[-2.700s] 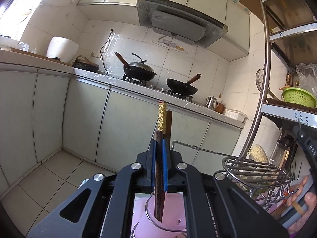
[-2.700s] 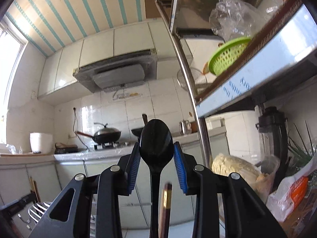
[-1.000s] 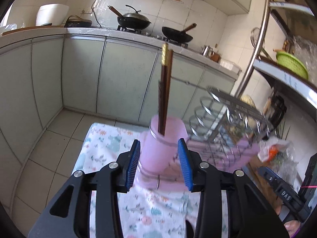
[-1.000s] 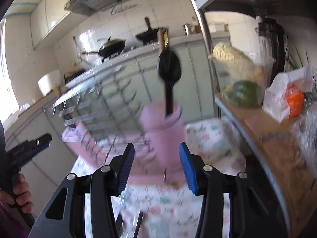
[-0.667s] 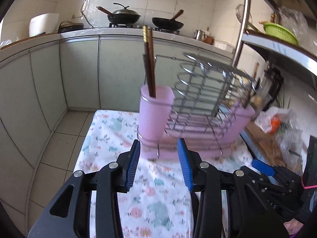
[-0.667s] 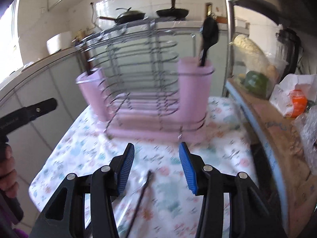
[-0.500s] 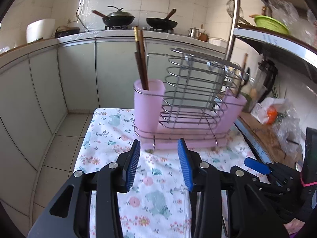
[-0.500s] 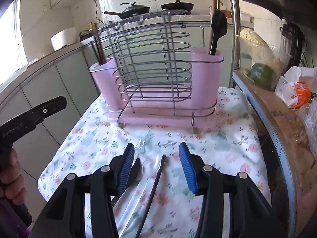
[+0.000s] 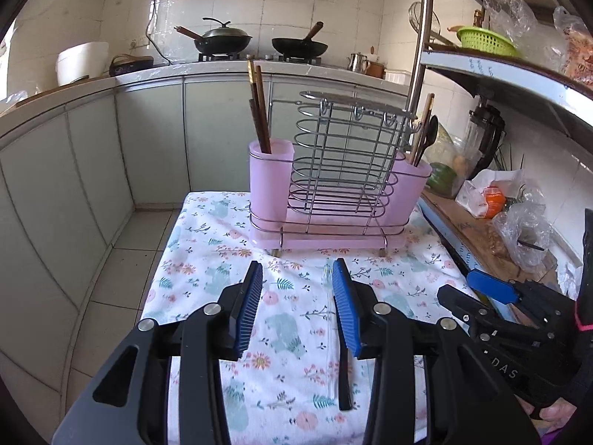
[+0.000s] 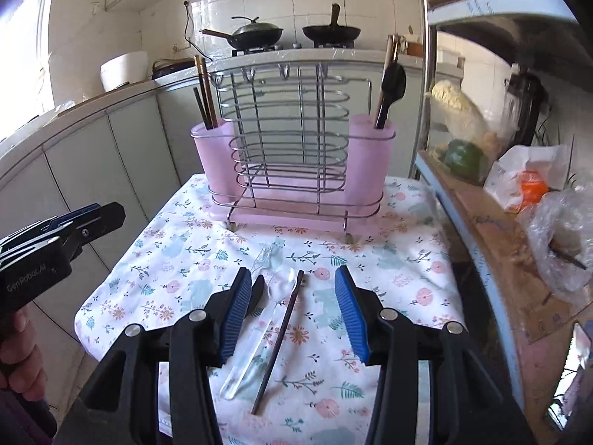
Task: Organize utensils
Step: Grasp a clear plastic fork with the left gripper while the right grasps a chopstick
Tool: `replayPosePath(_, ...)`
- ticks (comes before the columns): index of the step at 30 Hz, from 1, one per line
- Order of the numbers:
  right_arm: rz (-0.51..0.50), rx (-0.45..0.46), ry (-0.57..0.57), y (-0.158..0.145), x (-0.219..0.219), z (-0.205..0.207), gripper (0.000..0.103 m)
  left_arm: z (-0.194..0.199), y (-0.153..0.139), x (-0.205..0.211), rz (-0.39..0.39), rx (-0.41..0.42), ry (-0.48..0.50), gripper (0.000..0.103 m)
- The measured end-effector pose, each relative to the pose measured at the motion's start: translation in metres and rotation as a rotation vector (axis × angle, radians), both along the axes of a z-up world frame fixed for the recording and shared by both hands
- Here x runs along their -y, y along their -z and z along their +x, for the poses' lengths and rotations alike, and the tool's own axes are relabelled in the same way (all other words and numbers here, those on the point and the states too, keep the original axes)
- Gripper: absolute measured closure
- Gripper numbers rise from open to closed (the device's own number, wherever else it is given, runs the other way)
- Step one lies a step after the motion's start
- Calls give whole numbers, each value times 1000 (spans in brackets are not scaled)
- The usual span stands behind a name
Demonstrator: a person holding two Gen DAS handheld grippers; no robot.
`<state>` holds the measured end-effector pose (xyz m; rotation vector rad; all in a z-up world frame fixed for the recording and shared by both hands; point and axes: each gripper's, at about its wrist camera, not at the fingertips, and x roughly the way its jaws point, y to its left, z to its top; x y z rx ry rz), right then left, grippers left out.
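Both tools backed off rack (image 10: 292,141); left tool (image 9: 296,307), right tool (image 10: 292,315) gaping, empty; chopstick (image 10: 278,341) lies between, seemingly.

Both wrist views look down, side by side, sharing the pink rack (image 9: 333,185) and the table (image 10: 400,259).

The utensil rack (image 10: 292,170) stands at the centre of the frame, on the far part of the tablecloth (image 10: 389,267). Chopsticks (image 10: 204,92) stand in its left cup (image 10: 211,163); a spoon (image 10: 391,91) stands in its right cup (image 10: 370,159). Below the rack, at lower centre, a clear fork (image 10: 252,315) and a single chopstick (image 10: 280,341) lie side by side on the cloth, the fork to the left.
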<state>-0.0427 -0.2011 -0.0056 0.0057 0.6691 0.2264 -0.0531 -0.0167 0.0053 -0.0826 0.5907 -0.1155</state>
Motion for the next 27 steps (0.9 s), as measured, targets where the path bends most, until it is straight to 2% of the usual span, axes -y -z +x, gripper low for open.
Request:
replayPosePath(4,-12,29,-9,-8,-1,-20,57,-17,-6,-4,-31,-8,-19,64)
replayPosePath(7,0,36,-18,-11,-3,-30,57,-26,-8,-6,-15,-42,-55,63)
replayPosePath(10,-9,50,-3,-17,-5,-31,57,-25,-11,-7,-14,-65,-47,64)
replayPosePath(14,-16,31,33,-15,1,-17,56,-9,-8,-6,10,-50,-32,63)
replayPosePath(17,26,-32,50,-7,14,6,56,11,-3,-9,15,-59,-23,64)
replayPosePath(21,100,-116,63,8,32,35,57,46,16,-20,-11,-143,-3,64)
replayPosePath(23,116,-157,60,20,37,47,60,63,30,-24,-40,-204,13,73)
replayPosePath(24,124,-180,56,26,37,53,61,72,40,-26,-74,-254,31,80)
replayPosePath(27,162,-266,30,43,39,69,68,99,66,-24,-205,-424,112,87)
